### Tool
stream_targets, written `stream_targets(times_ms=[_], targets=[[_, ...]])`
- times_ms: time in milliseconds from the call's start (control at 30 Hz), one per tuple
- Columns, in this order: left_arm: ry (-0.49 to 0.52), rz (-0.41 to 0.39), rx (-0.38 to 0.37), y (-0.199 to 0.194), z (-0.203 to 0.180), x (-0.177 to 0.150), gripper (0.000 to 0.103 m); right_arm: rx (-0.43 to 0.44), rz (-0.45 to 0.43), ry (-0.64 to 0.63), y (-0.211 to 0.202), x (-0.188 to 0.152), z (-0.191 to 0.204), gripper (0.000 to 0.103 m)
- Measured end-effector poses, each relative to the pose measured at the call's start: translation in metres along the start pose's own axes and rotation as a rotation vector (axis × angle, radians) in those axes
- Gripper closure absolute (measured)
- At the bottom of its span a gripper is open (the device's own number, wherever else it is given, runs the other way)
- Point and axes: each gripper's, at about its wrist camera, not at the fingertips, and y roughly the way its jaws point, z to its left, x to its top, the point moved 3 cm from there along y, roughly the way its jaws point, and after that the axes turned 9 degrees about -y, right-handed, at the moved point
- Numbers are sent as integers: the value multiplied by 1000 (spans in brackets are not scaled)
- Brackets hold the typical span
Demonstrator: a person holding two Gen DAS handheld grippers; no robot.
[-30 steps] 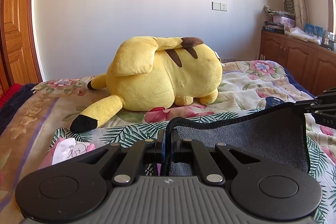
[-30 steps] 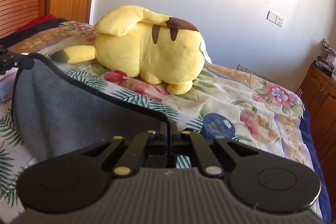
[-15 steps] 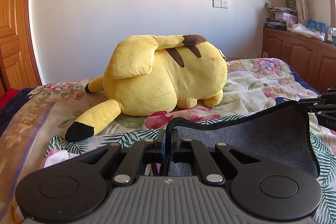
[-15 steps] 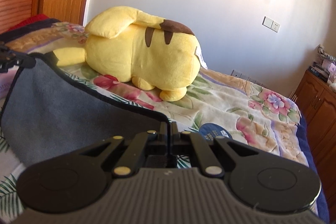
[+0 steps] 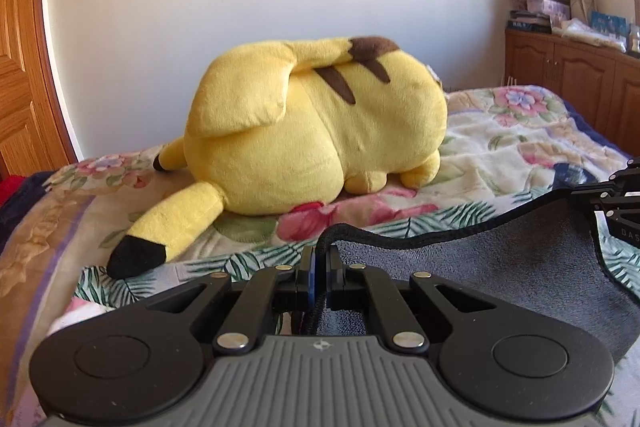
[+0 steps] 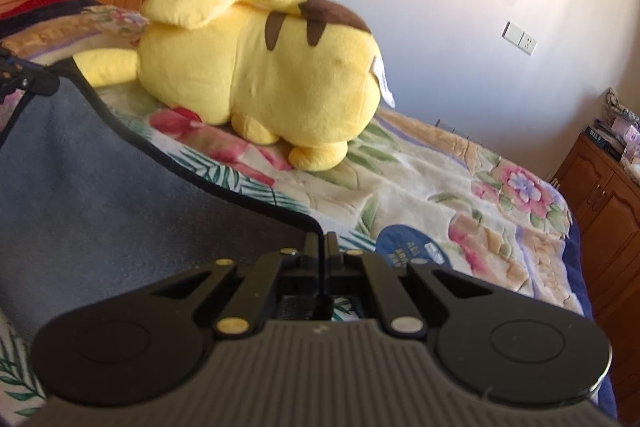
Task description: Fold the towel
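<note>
A dark grey towel (image 5: 500,267) with a black hem hangs stretched between my two grippers above the bed. My left gripper (image 5: 320,259) is shut on its left corner. My right gripper (image 6: 320,247) is shut on the other corner; the towel (image 6: 100,187) spreads to its left. The right gripper shows at the right edge of the left wrist view (image 5: 616,203), and the left gripper at the left edge of the right wrist view (image 6: 24,79). The towel's lower part is hidden behind the gripper bodies.
A large yellow plush toy (image 5: 316,131) lies on the floral bedspread (image 5: 500,147) just beyond the towel, also in the right wrist view (image 6: 260,75). A wooden door (image 5: 20,67) stands left, a wooden cabinet (image 5: 568,79) right. A blue round label (image 6: 408,247) lies on the bed.
Both grippers have moved forward toward the plush toy, carrying the towel; the toy looms larger in both views. Both grips have held.
</note>
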Motion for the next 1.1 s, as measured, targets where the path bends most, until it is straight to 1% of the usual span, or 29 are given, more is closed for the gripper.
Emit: stream_targets(times_ms=[167, 300, 433, 500, 533, 600, 633, 800, 900, 1000, 1100], targets=[[-3, 36, 8, 15, 3, -16, 103, 9, 47, -7, 17, -12, 10, 100], [2, 54, 16, 23, 2, -24, 103, 19, 62, -12, 22, -15, 16, 100], [29, 48, 27, 24, 0, -25, 103, -1, 56, -16, 21, -17, 18, 99], [32, 44, 27, 23, 0, -23, 103, 2, 47, -15, 18, -17, 18, 99], [32, 41, 27, 22, 0, -22, 97, 5, 42, -11, 16, -16, 18, 99], [32, 35, 27, 18, 0, -21, 89, 8, 34, 5, 12, -15, 16, 95], [33, 33, 24, 16, -1, -21, 87, 11, 31, 15, 10, -15, 16, 90], [33, 38, 6, 1, -6, -23, 81, 10, 31, 25, -2, -10, 16, 90], [40, 36, 0, -11, -11, -23, 78, 27, 24, 53, -16, -7, 14, 90], [31, 30, -8, -25, -15, -22, 71, 49, 20, 75, -34, -6, 14, 90], [26, 26, -15, -41, -19, -20, 70, 61, 17, 83, -52, -4, 15, 90]])
